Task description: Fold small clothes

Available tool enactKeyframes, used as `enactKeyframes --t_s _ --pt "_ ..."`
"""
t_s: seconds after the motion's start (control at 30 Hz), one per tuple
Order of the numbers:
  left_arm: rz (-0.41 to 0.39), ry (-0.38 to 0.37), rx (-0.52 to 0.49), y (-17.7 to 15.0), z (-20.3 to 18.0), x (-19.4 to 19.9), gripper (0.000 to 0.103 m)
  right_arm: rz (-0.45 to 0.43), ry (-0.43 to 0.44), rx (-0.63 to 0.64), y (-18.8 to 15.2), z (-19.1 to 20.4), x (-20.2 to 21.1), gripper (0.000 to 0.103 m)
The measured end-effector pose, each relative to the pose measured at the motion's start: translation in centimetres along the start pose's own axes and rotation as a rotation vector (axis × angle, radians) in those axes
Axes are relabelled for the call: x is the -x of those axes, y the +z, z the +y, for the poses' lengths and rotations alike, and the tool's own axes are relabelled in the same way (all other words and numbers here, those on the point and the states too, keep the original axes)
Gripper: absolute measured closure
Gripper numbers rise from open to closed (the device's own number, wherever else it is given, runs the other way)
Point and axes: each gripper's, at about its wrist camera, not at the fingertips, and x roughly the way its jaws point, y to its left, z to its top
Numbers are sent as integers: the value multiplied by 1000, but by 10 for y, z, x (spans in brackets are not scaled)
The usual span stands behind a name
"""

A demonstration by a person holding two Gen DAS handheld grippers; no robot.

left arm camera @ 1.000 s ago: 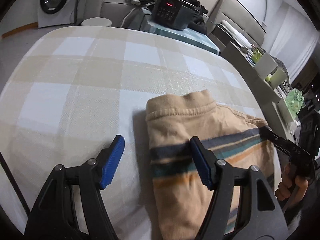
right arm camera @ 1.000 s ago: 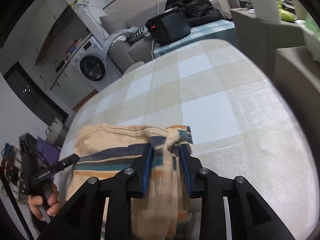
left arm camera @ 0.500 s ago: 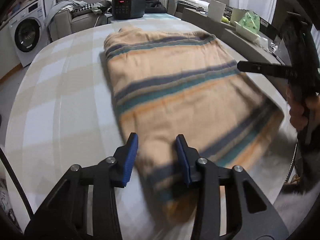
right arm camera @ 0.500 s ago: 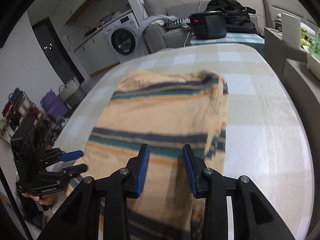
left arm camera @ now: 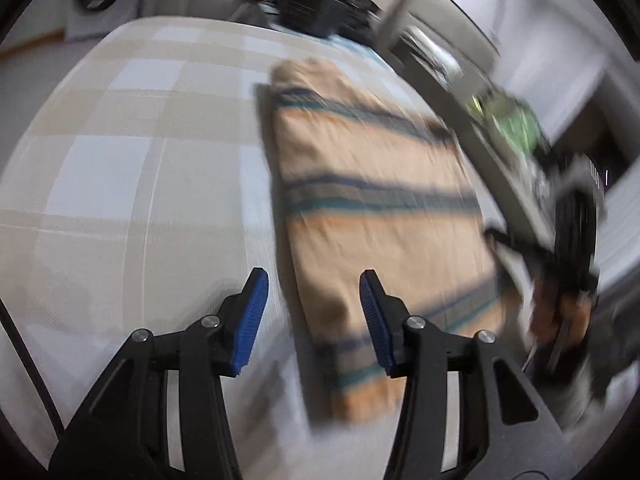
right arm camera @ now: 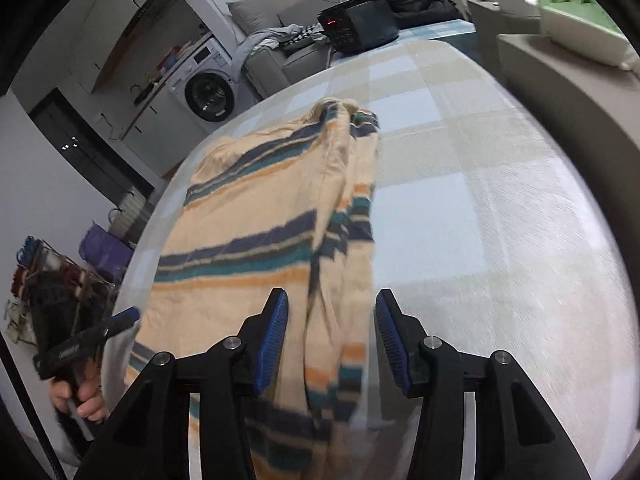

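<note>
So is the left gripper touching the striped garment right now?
Cannot tell. In the left wrist view the left gripper has its jaws open astride the edge of the striped garment, but motion blur hides any contact or gap.

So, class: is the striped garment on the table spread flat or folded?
Partly folded: the striped garment lies on the table with its right side doubled over lengthwise.
</note>
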Motion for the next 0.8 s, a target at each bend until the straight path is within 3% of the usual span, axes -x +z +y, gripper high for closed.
enactKeyframes --t_s 0.13,0.2,0.3,0.43,0.8 --pt "-20 -32 102 26 18 -27 71 -19 2 -13 15 3 -15 64" --pt "-8 -41 105 38 18 -37 76 -17 16 -14 20 5 -21 81" --pt "12 -44 93 50 17 -49 85 -27 7 9 26 12 -26 84" --pt "15 -26 109 69 20 -60 86 -11 12 5 40 17 -38 86" --pt "8 58 93 168 37 -107 86 -40 -27 -37 85 43 -87 86"
